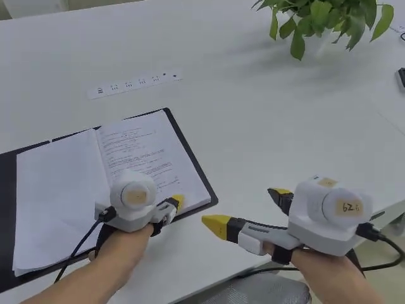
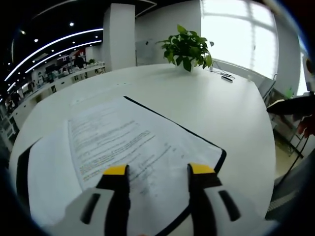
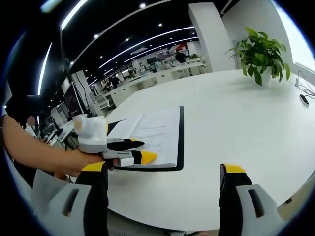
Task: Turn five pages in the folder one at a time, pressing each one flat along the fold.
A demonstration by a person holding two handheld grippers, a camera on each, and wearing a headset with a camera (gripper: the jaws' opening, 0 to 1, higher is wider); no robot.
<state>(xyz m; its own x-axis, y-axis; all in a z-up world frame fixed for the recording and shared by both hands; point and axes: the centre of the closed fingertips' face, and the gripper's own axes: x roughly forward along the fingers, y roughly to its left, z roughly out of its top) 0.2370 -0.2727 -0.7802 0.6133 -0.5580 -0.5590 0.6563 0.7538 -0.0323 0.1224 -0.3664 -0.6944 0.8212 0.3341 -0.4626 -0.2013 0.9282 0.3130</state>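
The folder (image 1: 197,166) lies open on the white table at the left, its black cover (image 2: 204,141) under white pages. Its right page (image 1: 145,155) carries printed text, while the left page (image 1: 57,196) looks blank. My left gripper (image 1: 171,206) is open at the near edge of the printed page (image 2: 123,142), jaws pointing across it with nothing between them. My right gripper (image 1: 247,208) is wide open over bare table to the right of the folder (image 3: 157,132), apart from it. From the right gripper (image 3: 162,168) view, the left gripper (image 3: 140,150) shows beside the folder's corner.
A potted plant (image 1: 323,22) stands at the far right of the table, and a white power strip (image 1: 133,82) lies beyond the folder. The table's near edge runs just under both hands, with a grey chair seat (image 1: 259,291) below it.
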